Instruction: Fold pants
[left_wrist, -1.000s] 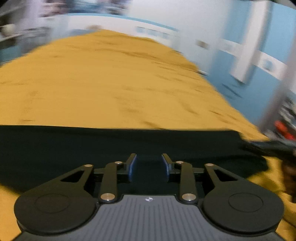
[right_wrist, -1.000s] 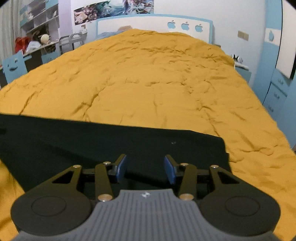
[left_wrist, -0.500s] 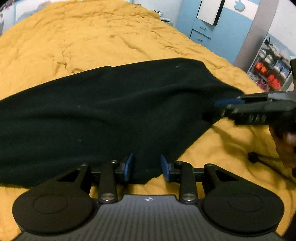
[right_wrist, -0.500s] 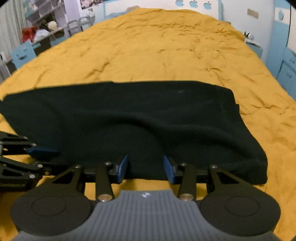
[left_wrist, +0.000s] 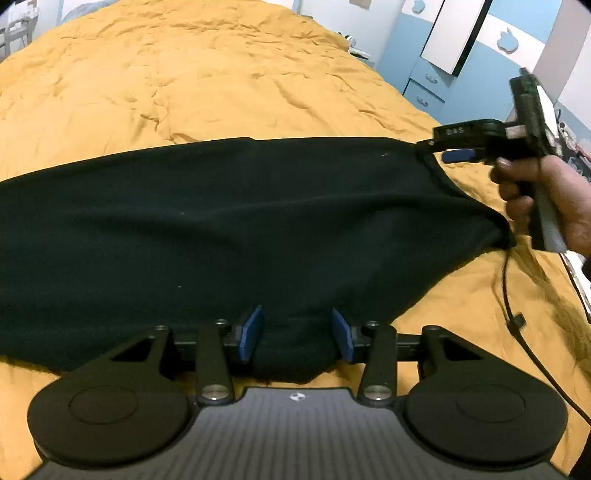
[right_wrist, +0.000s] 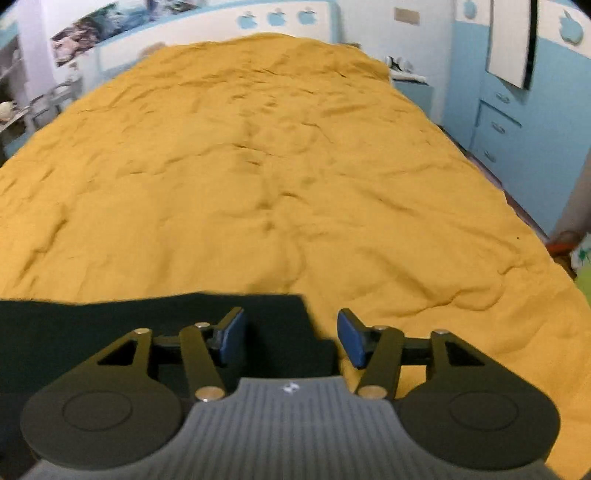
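Note:
Black pants (left_wrist: 221, 229) lie flat across the near end of a mustard-yellow bed cover (left_wrist: 207, 85). My left gripper (left_wrist: 297, 334) is open, its blue pads either side of the pants' near edge. My right gripper (right_wrist: 290, 336) is open over the pants' right far corner (right_wrist: 155, 325), which lies between and left of its pads. In the left wrist view the right gripper (left_wrist: 454, 151) shows at the pants' far right corner, held by a hand.
The yellow cover (right_wrist: 277, 166) stretches far ahead to a white and blue headboard (right_wrist: 258, 18). Blue drawers (right_wrist: 498, 125) stand along the bed's right side. A cable (left_wrist: 517, 317) trails over the cover at the right.
The right gripper moved to the pants' far right corner and its pads spread wider. The left gripper's pads also opened wider, at the near edge.

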